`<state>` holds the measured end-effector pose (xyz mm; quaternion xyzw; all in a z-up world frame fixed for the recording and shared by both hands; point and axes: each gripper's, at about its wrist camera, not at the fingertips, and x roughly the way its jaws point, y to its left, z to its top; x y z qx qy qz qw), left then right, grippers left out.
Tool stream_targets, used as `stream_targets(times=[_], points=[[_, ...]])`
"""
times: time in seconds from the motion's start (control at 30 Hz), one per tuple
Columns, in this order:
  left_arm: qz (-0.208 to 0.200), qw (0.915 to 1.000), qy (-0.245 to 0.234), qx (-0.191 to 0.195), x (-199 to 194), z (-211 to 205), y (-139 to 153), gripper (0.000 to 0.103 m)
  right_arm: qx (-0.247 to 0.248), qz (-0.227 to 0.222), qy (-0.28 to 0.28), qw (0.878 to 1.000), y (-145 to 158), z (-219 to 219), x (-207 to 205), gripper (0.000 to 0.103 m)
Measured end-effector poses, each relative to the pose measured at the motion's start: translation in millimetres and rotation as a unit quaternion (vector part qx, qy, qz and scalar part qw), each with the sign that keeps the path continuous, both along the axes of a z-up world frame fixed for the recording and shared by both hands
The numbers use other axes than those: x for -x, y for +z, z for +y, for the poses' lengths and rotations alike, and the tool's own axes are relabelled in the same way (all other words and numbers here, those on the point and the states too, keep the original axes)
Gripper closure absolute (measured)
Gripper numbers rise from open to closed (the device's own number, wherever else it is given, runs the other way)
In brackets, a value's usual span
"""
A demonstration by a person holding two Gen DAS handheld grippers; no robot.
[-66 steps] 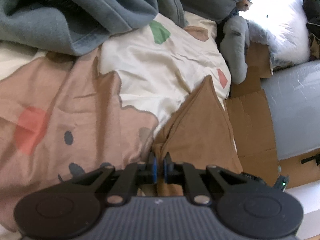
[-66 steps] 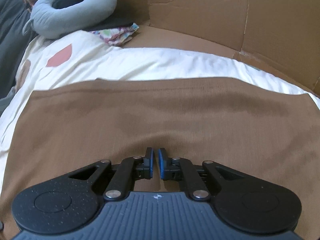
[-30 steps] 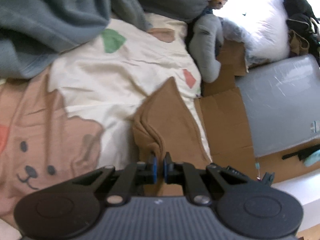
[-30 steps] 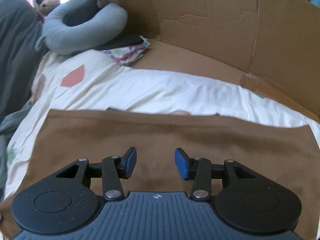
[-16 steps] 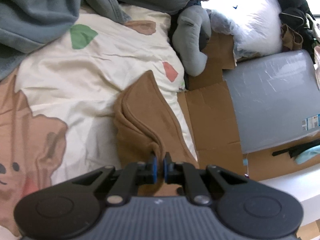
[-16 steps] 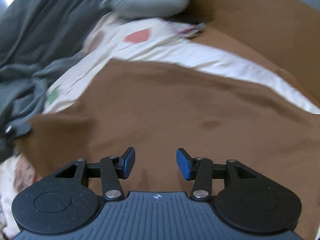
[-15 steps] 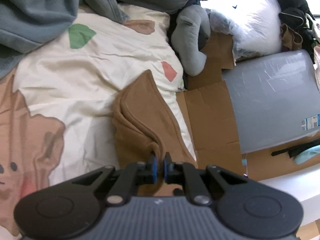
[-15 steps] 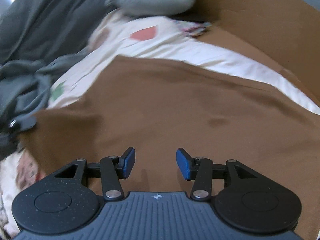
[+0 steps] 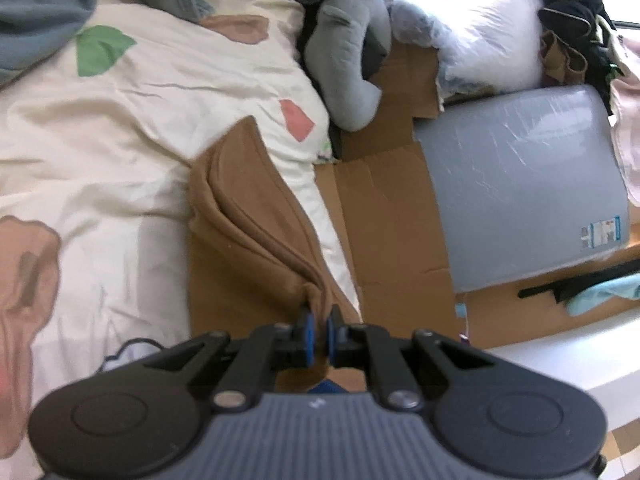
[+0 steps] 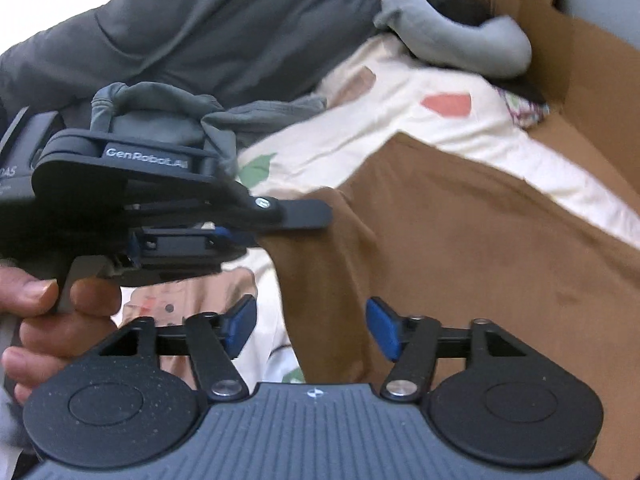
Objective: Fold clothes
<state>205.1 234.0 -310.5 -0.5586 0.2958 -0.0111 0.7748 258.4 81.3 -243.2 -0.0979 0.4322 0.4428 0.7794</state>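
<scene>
A brown garment (image 9: 256, 224) lies on the cream printed bedsheet (image 9: 140, 120), its near edge lifted into a fold. My left gripper (image 9: 318, 330) is shut on that lifted edge. In the right wrist view the brown garment (image 10: 460, 240) spreads across the bed. My right gripper (image 10: 310, 326) is open and empty just above the garment's hanging edge. The left gripper (image 10: 244, 236) shows at left in that view, held by a hand (image 10: 56, 320), pinching the cloth's edge.
Grey clothes (image 10: 200, 32) are piled at the back of the bed. A grey neck pillow (image 10: 460, 44) lies by flattened cardboard (image 9: 384, 216). A grey mat (image 9: 520, 176) and a white pillow (image 9: 472, 32) lie beyond the bed's edge.
My left gripper has carried the brown garment's edge up and over, deepening the fold. My right gripper has let go, opened and swung left, so the left gripper now shows in its view.
</scene>
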Motion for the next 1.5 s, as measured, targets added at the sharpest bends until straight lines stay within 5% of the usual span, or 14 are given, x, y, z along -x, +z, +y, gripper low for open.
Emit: stream_targets(times=[0.3,0.47,0.53,0.67,0.73,1.03,1.5], points=[[-0.011,0.9998,-0.004,0.018,-3.4,-0.3,10.1,0.096,0.004,-0.065,-0.016,0.998,-1.1,22.6,-6.8,0.039],[-0.007,0.9994,-0.006,0.035,-4.9,4.3,18.1,0.093,0.026,-0.098,-0.023,0.995,-4.6,33.6,-5.2,0.077],[-0.016,0.9991,0.0,0.038,-3.1,9.2,24.9,0.081,0.028,-0.103,-0.027,0.994,-4.8,34.1,-5.6,0.095],[-0.023,0.9996,0.012,0.008,-3.4,22.4,39.4,0.032,0.021,-0.101,-0.036,0.994,-1.8,31.1,-9.1,0.097],[-0.004,0.9996,0.013,-0.026,-8.7,28.0,41.1,0.03,0.018,-0.107,-0.039,0.993,0.4,29.3,-8.9,0.098],[0.069,0.9975,0.016,-0.003,-38.4,65.9,-5.9,0.024,0.015,-0.106,-0.033,0.994,2.8,26.8,-6.9,0.098],[0.081,0.9965,0.012,0.02,-98.0,101.9,-46.1,0.029,0.019,-0.11,-0.019,0.994,6.6,32.9,0.6,0.098]])
